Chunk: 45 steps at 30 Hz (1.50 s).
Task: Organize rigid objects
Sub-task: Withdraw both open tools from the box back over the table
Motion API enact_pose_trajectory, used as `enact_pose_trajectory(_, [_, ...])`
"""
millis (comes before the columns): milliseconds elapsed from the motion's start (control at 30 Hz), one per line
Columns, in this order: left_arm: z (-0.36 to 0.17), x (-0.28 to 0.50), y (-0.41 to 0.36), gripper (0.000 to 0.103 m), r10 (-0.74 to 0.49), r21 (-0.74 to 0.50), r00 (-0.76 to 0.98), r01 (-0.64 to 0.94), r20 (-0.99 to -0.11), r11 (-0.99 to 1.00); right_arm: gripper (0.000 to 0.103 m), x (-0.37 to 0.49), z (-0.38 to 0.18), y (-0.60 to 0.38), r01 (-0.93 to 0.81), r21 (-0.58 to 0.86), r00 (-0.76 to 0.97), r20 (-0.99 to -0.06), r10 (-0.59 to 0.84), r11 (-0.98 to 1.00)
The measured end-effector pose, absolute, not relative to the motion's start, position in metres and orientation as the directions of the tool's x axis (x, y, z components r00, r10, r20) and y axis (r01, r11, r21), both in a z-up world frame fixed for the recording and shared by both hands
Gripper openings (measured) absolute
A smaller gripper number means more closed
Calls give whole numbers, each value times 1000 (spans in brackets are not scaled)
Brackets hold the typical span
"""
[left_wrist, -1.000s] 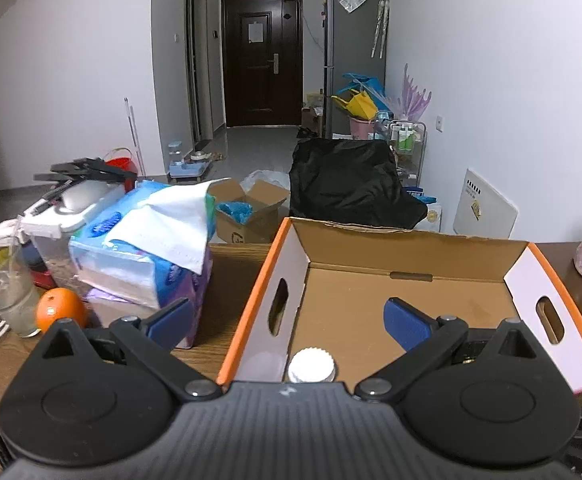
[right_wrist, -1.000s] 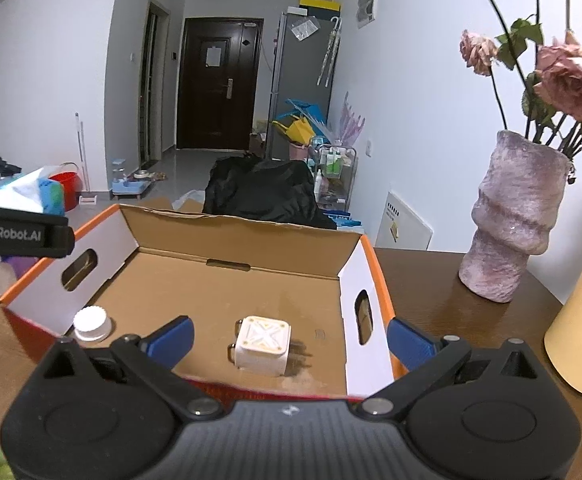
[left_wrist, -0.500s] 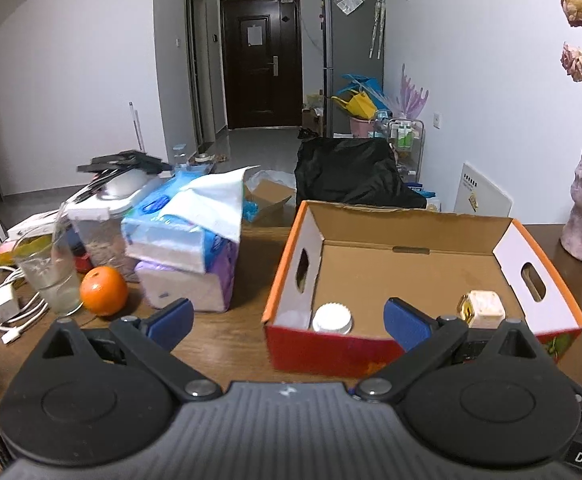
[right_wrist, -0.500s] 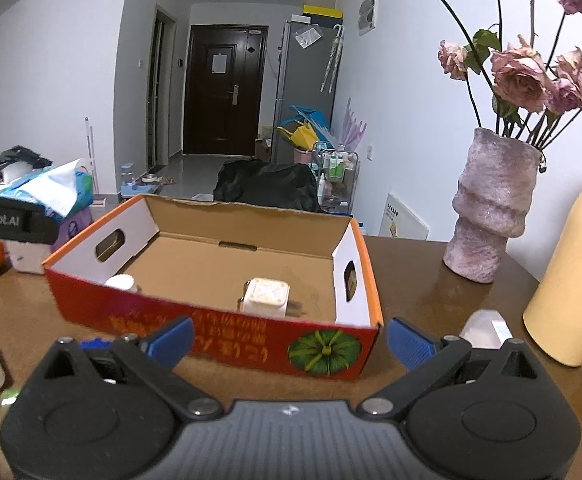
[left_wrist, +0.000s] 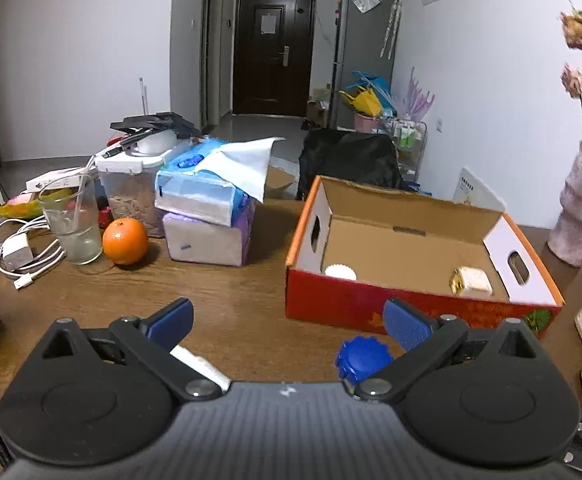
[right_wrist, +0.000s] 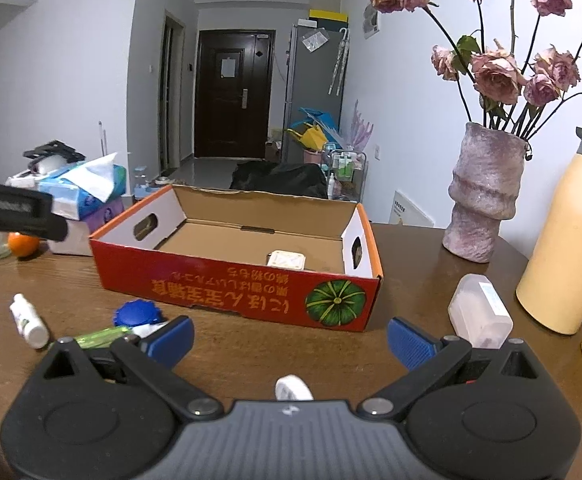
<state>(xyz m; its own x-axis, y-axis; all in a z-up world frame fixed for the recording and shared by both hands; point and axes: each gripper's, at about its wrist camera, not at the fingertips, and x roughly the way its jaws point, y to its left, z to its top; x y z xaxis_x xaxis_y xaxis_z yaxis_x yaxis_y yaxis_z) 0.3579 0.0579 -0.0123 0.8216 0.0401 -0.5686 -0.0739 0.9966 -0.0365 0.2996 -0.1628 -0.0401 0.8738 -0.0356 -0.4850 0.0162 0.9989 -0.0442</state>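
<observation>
Both hand-held grippers backed off the carton (right_wrist: pixel 251 284), its orange print upside-down.

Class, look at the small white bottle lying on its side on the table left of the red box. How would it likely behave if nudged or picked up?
Lying on its side, the small white bottle looks round, so a nudge would probably roll it. It appears to be rigid plastic, likely light. Its smooth surface might slip in the tongs.

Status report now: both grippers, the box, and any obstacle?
Left gripper open, empty; right gripper open, empty. Cardboard box holds white cube and white cap. Blue cap on table near left gripper. Nothing blocking.
</observation>
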Motion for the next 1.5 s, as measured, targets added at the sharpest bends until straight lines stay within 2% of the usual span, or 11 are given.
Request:
enact_pose_trajectory(67, [-12,350,53,103,59,-3,822,-73,-566,997,103,293,-39,-163,9,-40,874,-485,-27,999])
enact_pose_trajectory(200, [-15,332,54,103,55,-15,819,-78,-571,997,103,281,-38,-161,-6,-43,875,-484,-16,999])
enact_pose_trajectory(300, [-18,316,55,103,90,34,819,-86,-567,996,103,268,-36,-162,-10,-36,880,-475,-8,999])
enact_pose_trajectory(600, [-23,278,65,103,90,30,816,-89,-570,996,103,233,-40,-161,-16,-32,881,-473,-1,999])
enact_pose_trajectory(833, [-43,261,60,103,80,47,790,-65,-607,997,103,215,-49,-165,-14,-32,877,-480,-3,999])
enact_pose_trajectory(1500, [-64,230,86,103,146,61,726,-142,-672,988,103,188,-71,-205,-4,-36,871,-491,-14,999])
